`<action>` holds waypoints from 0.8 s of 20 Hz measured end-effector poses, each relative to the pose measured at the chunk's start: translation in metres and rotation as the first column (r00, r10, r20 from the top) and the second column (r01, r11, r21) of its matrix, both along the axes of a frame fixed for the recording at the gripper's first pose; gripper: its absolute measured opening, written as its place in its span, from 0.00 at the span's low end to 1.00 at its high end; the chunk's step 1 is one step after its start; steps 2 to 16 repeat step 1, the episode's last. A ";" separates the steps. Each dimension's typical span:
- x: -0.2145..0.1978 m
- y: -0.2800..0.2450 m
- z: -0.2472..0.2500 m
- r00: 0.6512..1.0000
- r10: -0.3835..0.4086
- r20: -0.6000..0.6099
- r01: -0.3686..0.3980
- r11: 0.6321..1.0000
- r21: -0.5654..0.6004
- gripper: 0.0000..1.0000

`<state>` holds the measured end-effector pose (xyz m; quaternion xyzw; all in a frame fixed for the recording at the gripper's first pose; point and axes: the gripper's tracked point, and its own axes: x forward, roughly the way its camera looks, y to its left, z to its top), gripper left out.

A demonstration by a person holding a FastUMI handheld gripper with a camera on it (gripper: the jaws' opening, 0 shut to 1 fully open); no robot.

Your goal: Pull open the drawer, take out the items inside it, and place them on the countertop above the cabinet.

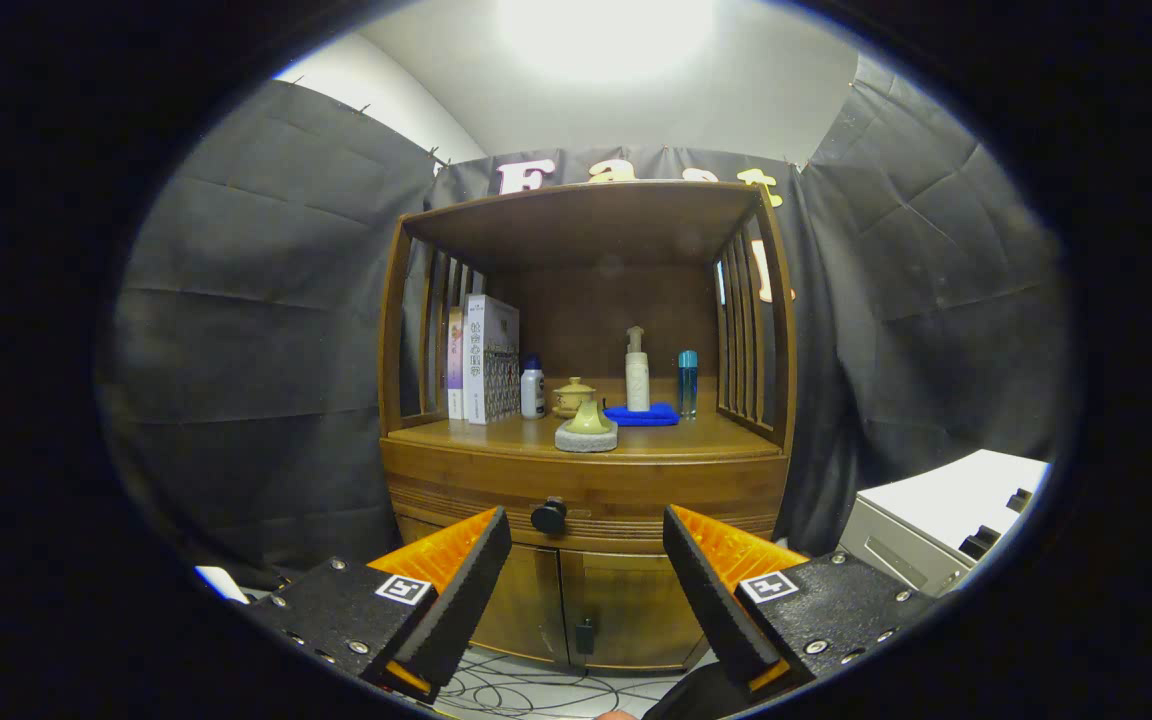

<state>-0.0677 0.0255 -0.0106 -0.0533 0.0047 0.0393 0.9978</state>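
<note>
Drawer [584,492] sits shut in the wooden cabinet [586,600], its round dark knob [549,516] just ahead, between the fingers; gripper [586,590] spread wide, holding nothing; countertop [656,438] above, smooth brown wood, carries boxes [491,358], bottles [637,372], a blue cloth [644,414].

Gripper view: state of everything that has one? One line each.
gripper: open, fingers apart and holding nothing, short of the cabinet.
drawer: closed, front flush.
drawer knob: untouched, beyond the fingers.
cabinet doors: shut.
pump bottle: upright on the blue cloth.
blue bottle: upright, capped.
white bottle: upright, capped.
books: standing upright.
</note>
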 end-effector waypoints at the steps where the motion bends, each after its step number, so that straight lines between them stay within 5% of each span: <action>1: 0.000 0.000 -0.003 1.000 0.001 -0.009 -0.001 1.000 -0.002 0.96; 16: 0.000 0.000 -0.003 1.000 0.001 -0.009 -0.001 1.000 -0.002 0.96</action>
